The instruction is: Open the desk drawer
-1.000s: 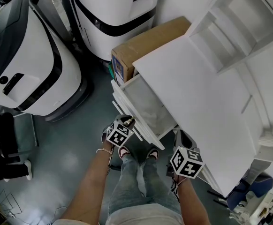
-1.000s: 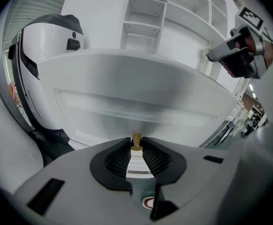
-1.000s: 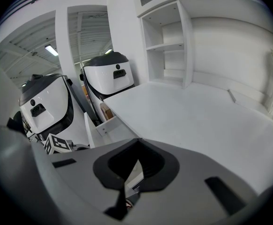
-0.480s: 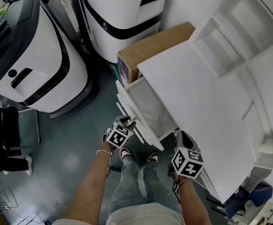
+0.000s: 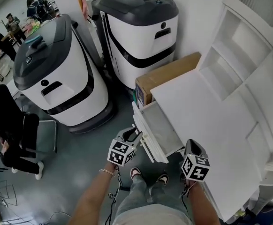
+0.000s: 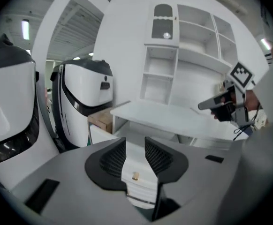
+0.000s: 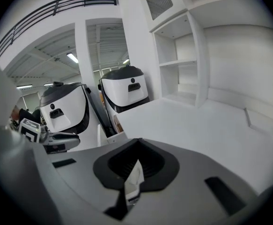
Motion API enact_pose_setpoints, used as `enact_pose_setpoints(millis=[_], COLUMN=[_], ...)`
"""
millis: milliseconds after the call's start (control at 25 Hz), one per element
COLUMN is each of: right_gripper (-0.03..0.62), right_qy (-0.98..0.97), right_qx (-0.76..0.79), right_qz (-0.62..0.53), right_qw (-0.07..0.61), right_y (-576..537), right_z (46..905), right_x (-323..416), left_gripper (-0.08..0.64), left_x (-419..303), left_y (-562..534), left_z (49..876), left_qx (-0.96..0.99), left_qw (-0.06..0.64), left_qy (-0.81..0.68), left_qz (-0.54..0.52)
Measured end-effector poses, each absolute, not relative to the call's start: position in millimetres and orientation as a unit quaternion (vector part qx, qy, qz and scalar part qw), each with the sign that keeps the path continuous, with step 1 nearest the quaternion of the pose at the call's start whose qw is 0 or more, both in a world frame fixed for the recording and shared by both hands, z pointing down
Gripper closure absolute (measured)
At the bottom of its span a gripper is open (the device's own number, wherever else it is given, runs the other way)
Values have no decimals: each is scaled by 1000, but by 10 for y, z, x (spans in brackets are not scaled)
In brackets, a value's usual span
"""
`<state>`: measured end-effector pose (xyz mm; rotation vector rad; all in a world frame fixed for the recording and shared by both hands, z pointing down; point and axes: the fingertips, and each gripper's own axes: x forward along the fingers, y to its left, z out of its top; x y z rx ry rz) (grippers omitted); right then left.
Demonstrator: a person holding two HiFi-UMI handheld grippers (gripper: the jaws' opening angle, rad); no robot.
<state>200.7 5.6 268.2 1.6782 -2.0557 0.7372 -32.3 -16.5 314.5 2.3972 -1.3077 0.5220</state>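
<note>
The white desk (image 5: 207, 111) has its drawer (image 5: 161, 131) pulled out toward me, with nothing showing inside. My left gripper (image 5: 134, 136) hovers just off the drawer's left front corner. In the left gripper view its jaws (image 6: 135, 149) stand open, having just been opening; the drawer front and its small brass knob (image 6: 135, 176) show through the gap, and neither pad touches them. My right gripper (image 5: 192, 145) hangs over the desk's front edge, right of the drawer. Its jaws (image 7: 136, 146) meet at the tips, shut on nothing.
Two big white-and-black machines (image 5: 56, 74) (image 5: 141, 32) stand left of the desk. A cardboard box (image 5: 167, 74) sits between them and the desk side. White shelves (image 5: 239, 55) rise behind the desktop. My feet (image 5: 148, 175) are below the drawer. A seated person (image 5: 7, 125) is far left.
The left gripper has lifted away from the drawer knob with its jaws spread wider. The right gripper rose a little. The head view has tilted up, showing more of the room.
</note>
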Motion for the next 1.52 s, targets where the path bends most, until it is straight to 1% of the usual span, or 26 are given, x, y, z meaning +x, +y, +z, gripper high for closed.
enact_pose_setpoints(millis=[320, 440, 560, 800, 1080, 1320, 1520], right_gripper=[586, 586, 586, 586, 586, 589, 589], right_qy=[-776, -791, -797, -794, -797, -792, -788], right_qx=[593, 591, 594, 606, 602, 607, 611], right_qz=[174, 128, 85, 43, 48, 32, 40], right_qw=[124, 96, 68, 30, 20, 58, 64], right_y=[-269, -380, -431, -428, -453, -411, -396], right_z=[1781, 1381, 1018, 667, 657, 686, 716], right_x=[2178, 2277, 2398, 2528, 2463, 2410, 2430], left_gripper=[439, 465, 476, 526, 535, 535, 535], left_x=[-626, -746, -788, -855, -948, -989, -997], left_y=[-144, -122, -55, 40, -11, -58, -66], left_z=[1485, 1057, 769, 612, 552, 566, 661], left_qx=[790, 753, 734, 717, 705, 705, 707], left_qw=[103, 80, 72, 63, 64, 67, 73], left_qy=[-604, -653, -674, -693, -705, -705, -704], left_qz=[11, -13, -41, -39, -33, -26, -15])
